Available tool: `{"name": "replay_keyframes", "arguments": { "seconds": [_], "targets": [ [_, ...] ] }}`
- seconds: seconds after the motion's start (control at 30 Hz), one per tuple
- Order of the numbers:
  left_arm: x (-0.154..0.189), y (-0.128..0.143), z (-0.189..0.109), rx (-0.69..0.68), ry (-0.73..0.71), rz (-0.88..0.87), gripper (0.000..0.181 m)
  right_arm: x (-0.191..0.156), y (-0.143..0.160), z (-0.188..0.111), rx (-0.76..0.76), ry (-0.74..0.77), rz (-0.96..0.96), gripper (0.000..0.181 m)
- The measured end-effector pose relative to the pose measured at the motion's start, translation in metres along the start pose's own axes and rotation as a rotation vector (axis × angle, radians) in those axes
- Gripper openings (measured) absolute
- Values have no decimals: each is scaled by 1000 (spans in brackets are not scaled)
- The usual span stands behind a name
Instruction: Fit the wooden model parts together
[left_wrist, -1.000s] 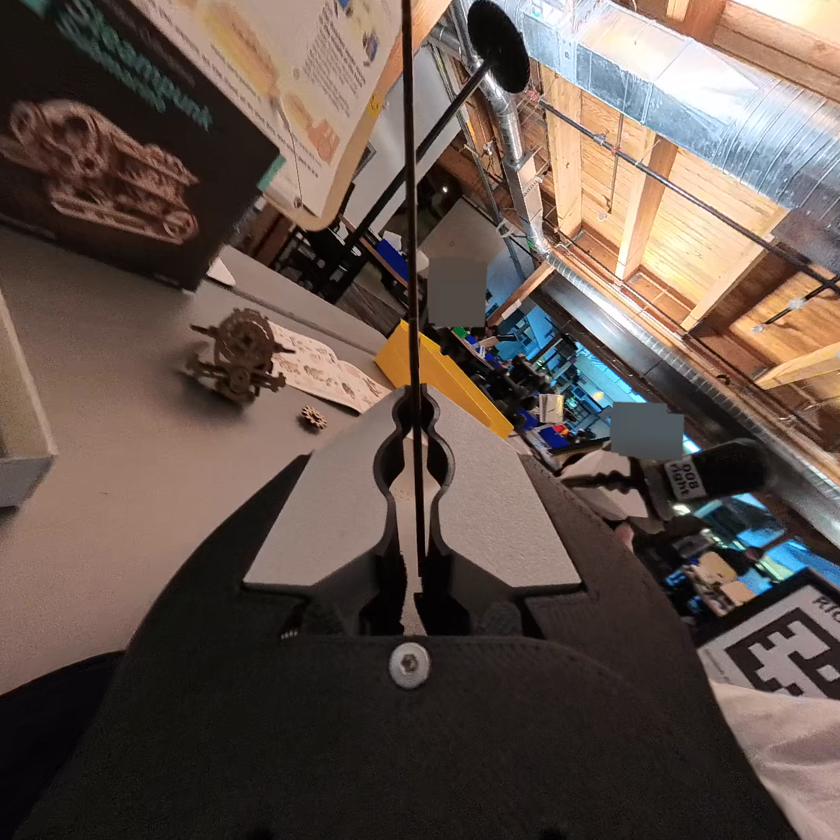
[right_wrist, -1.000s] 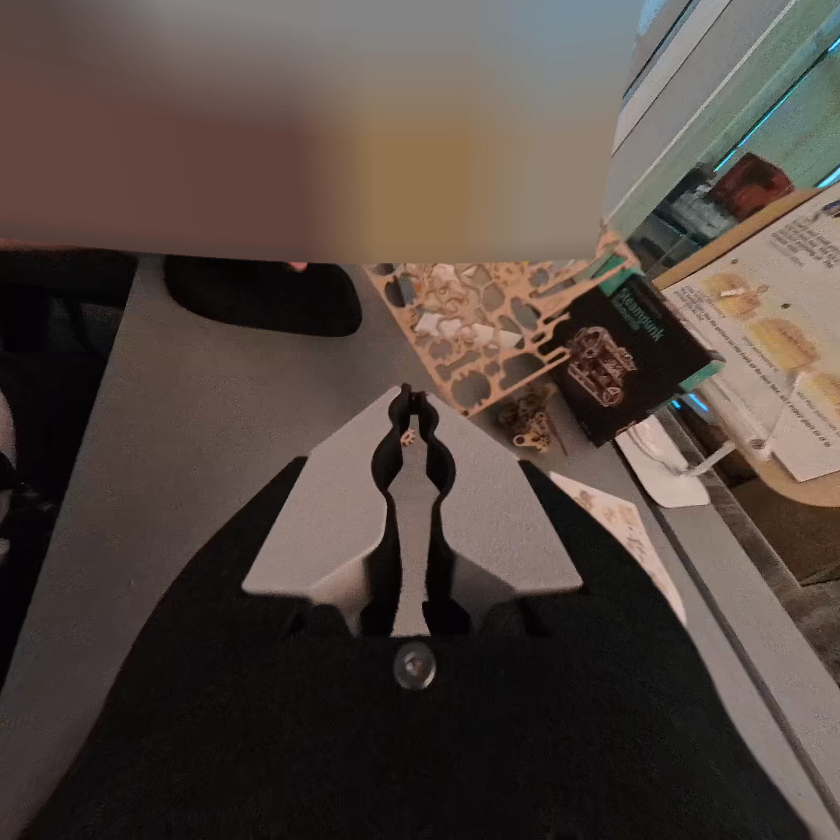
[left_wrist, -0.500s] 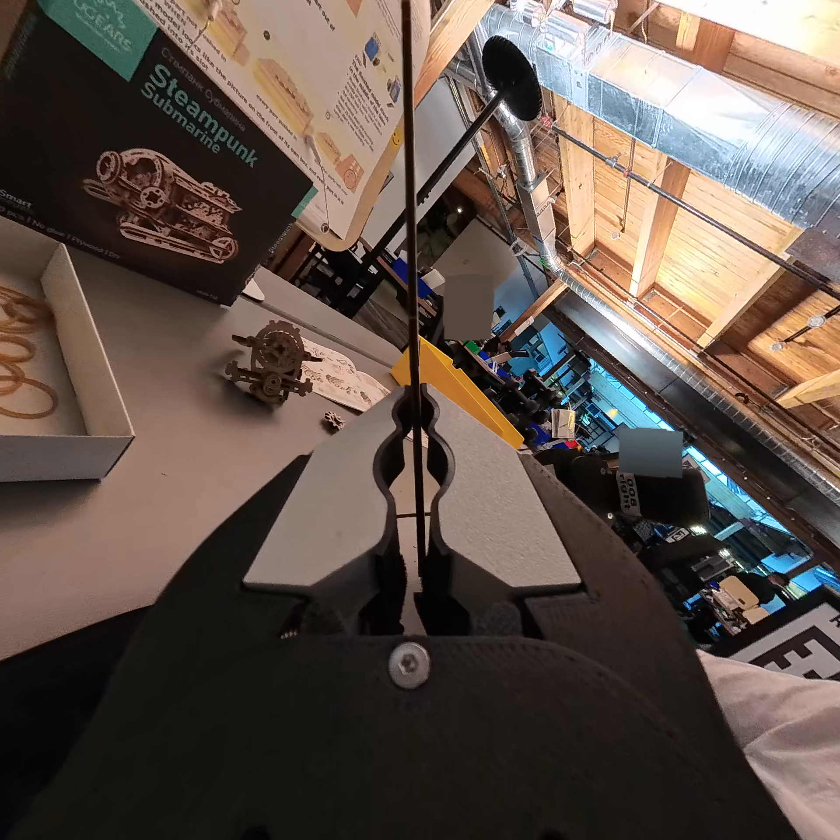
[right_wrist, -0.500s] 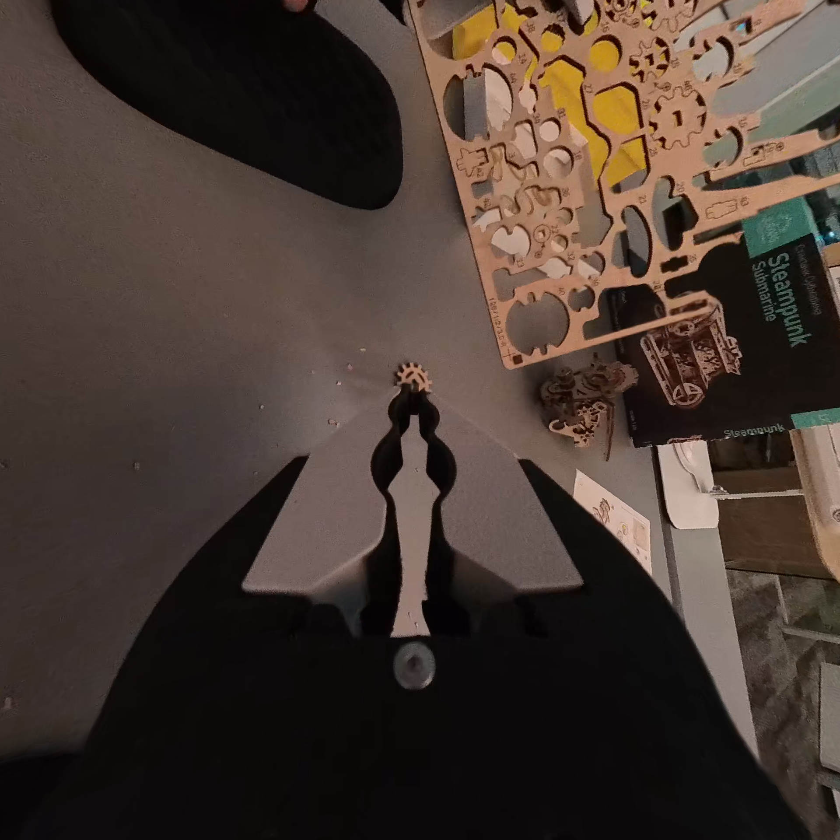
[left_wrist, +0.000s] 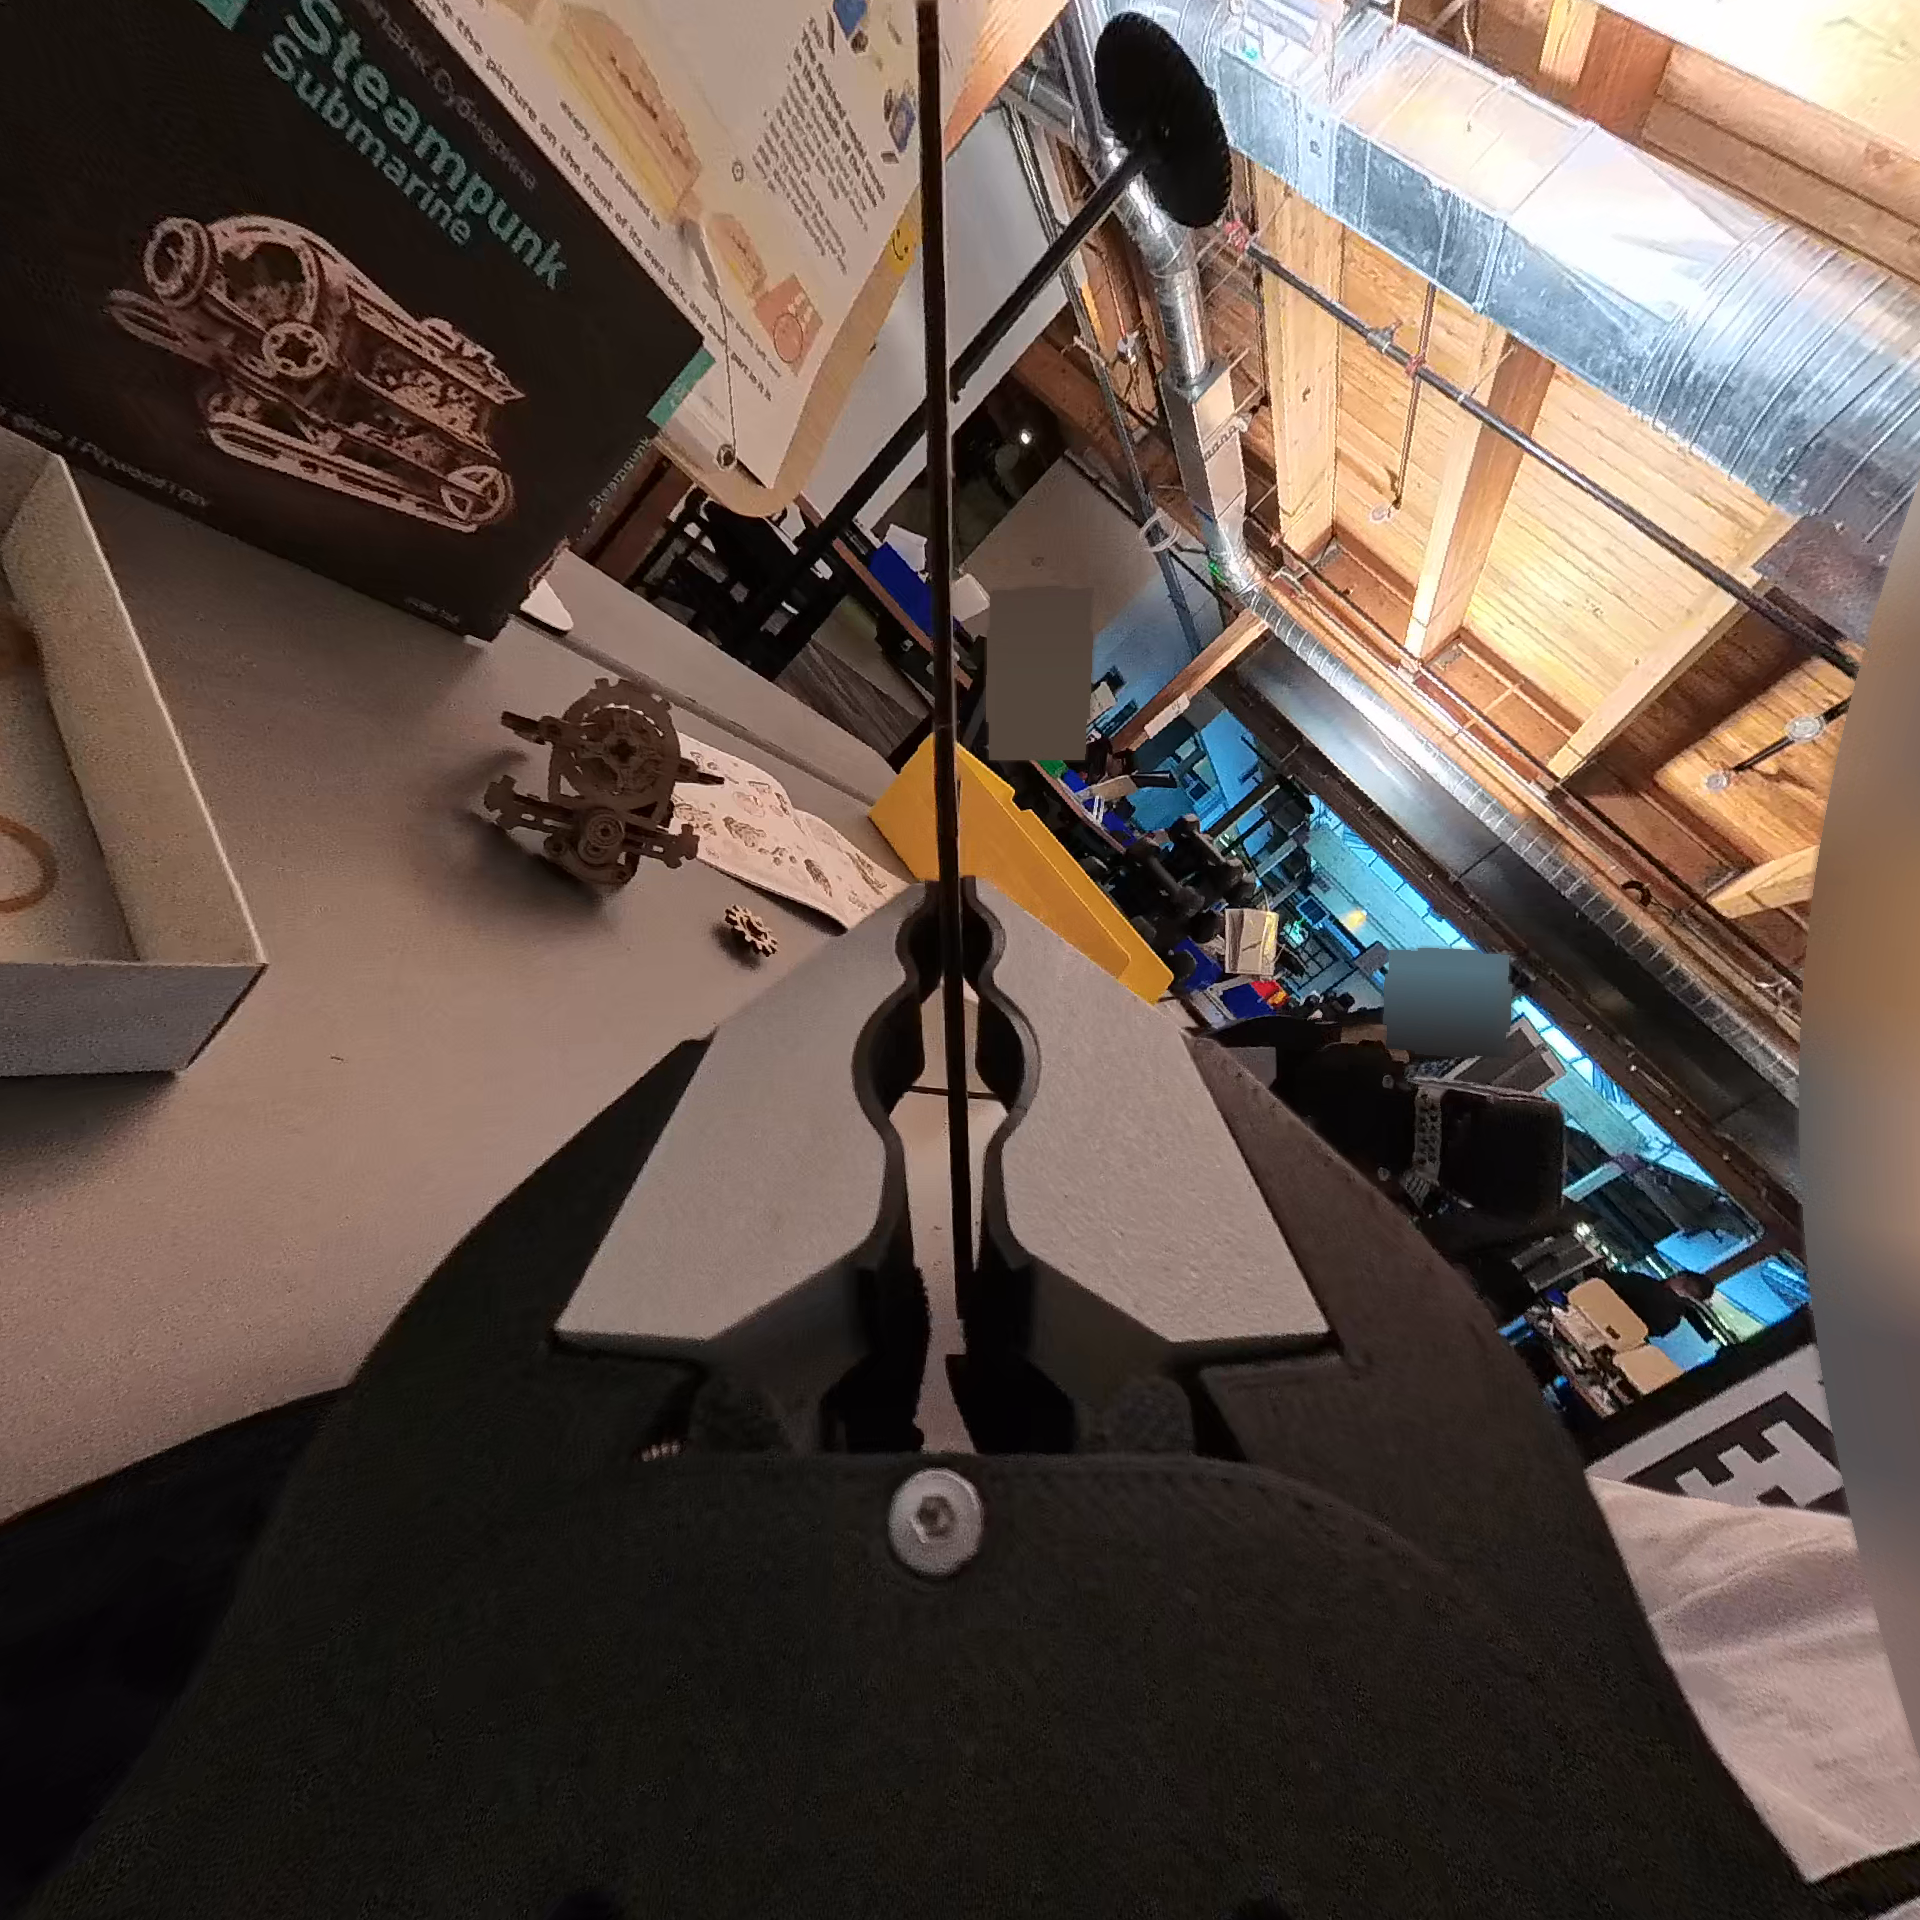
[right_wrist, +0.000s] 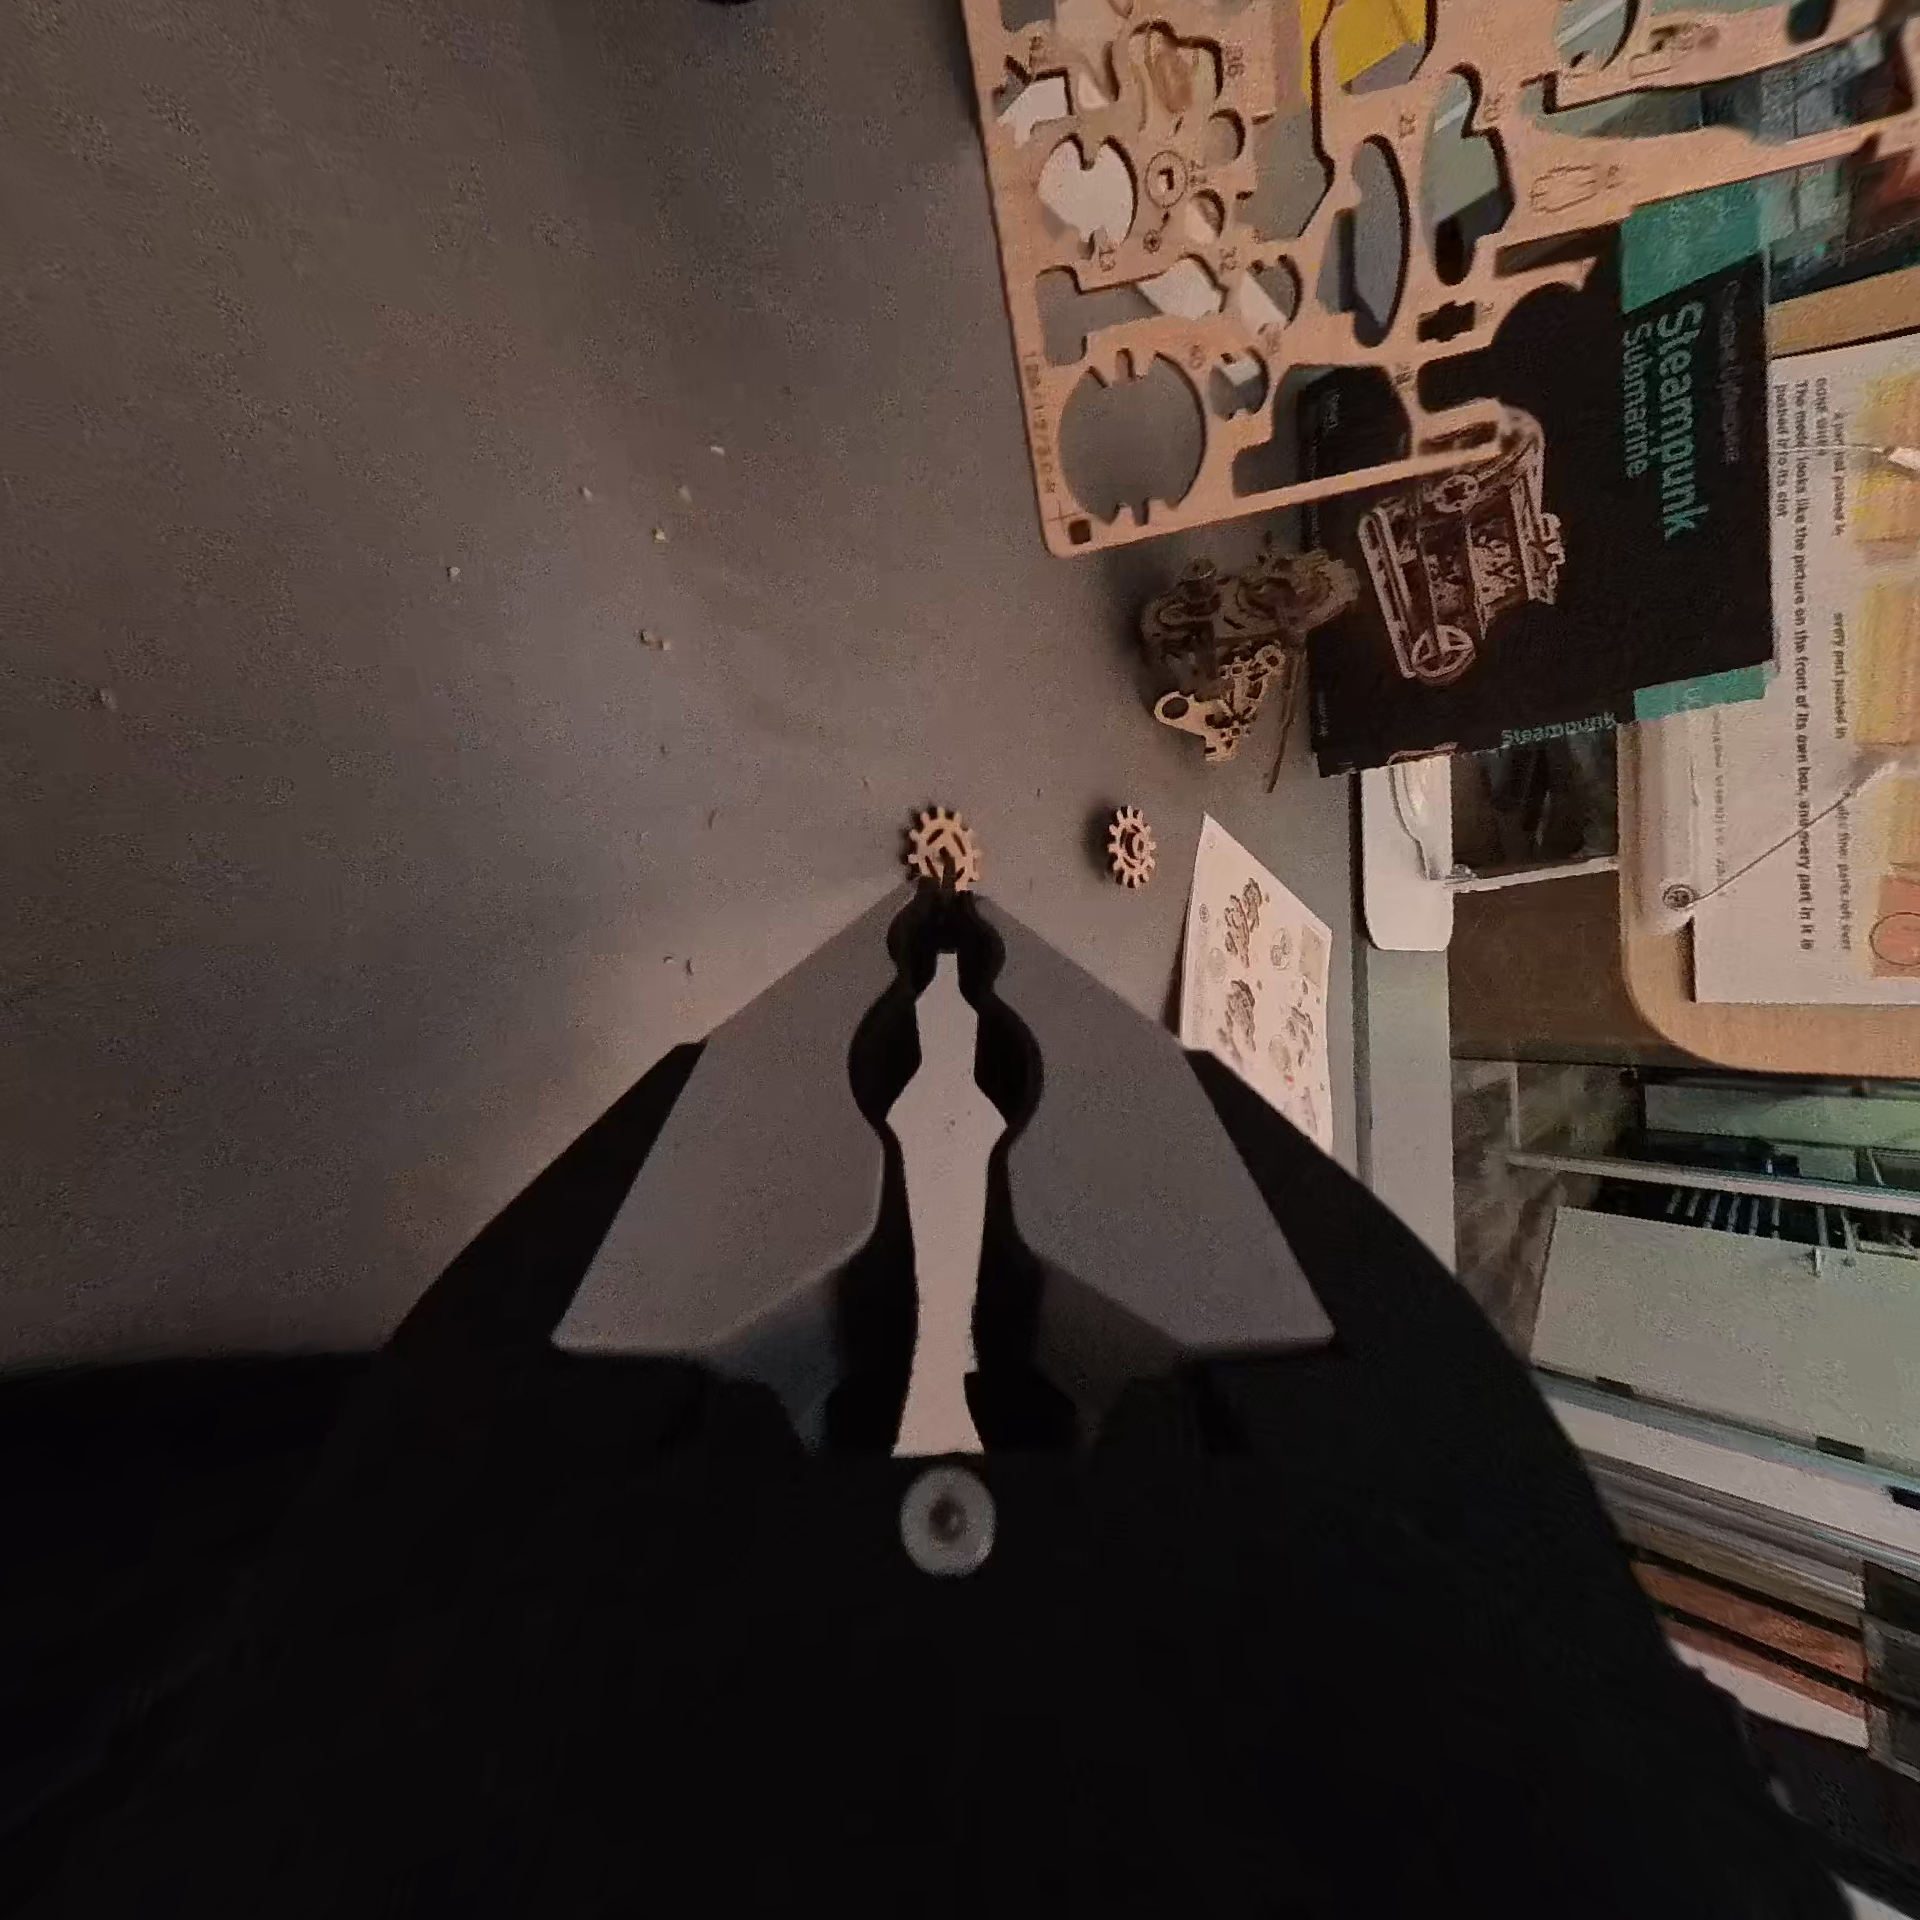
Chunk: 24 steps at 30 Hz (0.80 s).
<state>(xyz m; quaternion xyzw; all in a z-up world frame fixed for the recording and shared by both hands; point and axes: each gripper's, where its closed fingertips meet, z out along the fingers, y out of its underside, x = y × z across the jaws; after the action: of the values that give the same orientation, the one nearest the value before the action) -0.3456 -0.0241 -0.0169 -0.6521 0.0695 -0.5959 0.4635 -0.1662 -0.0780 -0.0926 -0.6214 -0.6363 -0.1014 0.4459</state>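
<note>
Left claw (left_wrist: 943, 914) is clamping a thin wooden sheet (left_wrist: 932, 416), seen edge-on, running straight up betw. its fingers. Right claw (right_wrist: 940, 902) is pinching a small gear (right_wrist: 941, 844) at its tips, over the grey table (right_wrist: 416, 520). A 2nd gear (right_wrist: 1129, 847) is lying just beside it on the right, near the half-built model (right_wrist: 1231, 646) & the dark box (right_wrist: 1558, 540). Booklet (right_wrist: 1257, 977) is sitting at the table edge.

On the surface (right_wrist: 416, 520), one gear (right_wrist: 943, 850) sits at the tip of the right claw (right_wrist: 943, 914). A second gear (right_wrist: 1130, 848) lies just to its right. The booklet (right_wrist: 1257, 977) lies right of that. The model (right_wrist: 1231, 655) stands beyond the gears, in front of the box (right_wrist: 1538, 540). The parts sheet (right_wrist: 1299, 260) reaches over the box.
</note>
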Motion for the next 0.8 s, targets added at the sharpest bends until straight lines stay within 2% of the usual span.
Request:
{"name": "replay_keyframes", "arguments": {
  "seconds": [0.17,0.3,0.67,0.8],
  "targets": [
    [-1,3,14,-22,5,1,0,3,-4,-2,46,38,12,0],
    [-1,9,28,-40,10,-6,0,14,-18,-15,171,124,-5,0],
    [-3,4,60,-42,13,19,0,-13,-8,-2,211,-33,1,0],
    [-2,2,74,-51,19,32,0,0,-15,-15,300,43,30,0]
  ]
}}
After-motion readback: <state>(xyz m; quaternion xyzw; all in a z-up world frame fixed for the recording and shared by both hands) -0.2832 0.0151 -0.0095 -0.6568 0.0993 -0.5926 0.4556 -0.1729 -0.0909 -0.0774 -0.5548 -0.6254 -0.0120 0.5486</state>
